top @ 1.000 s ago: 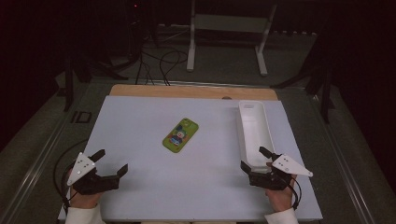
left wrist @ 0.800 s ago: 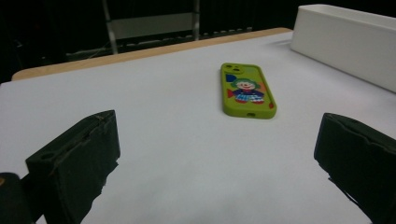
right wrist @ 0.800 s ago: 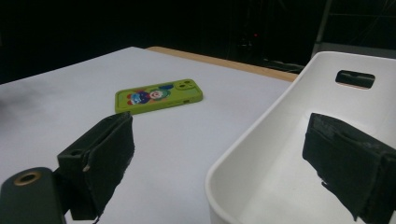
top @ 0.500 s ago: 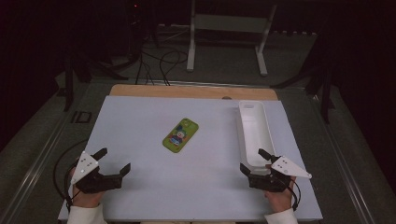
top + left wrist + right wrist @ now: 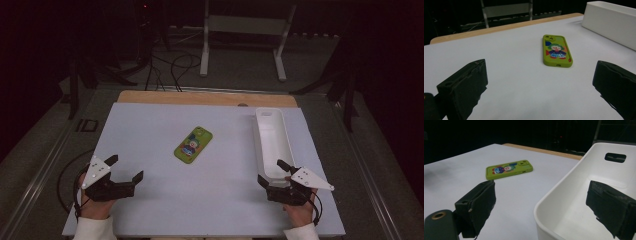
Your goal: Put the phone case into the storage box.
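We see the left gripper [image 5: 126,168] with its jaws spread wide and nothing between them, held low over the near left part of the white table [image 5: 150,130]. In the left gripper view the two black jaws stand far apart, with bare table between them and the phone [image 5: 556,50] ahead.

The right gripper [image 5: 271,172] is also spread wide and holds nothing. It sits at the near end of the tray [image 5: 272,142]; in the right gripper view one jaw hangs outside the tray wall and the other over its inside, with the rim between them. Whether either jaw touches the tray we cannot tell.

The phone [image 5: 193,144], in a green case with a cartoon clown, lies flat near the table's middle, well apart from both grippers and left of the long white tray. A hand [image 5: 95,207] holds each gripper from the near edge.
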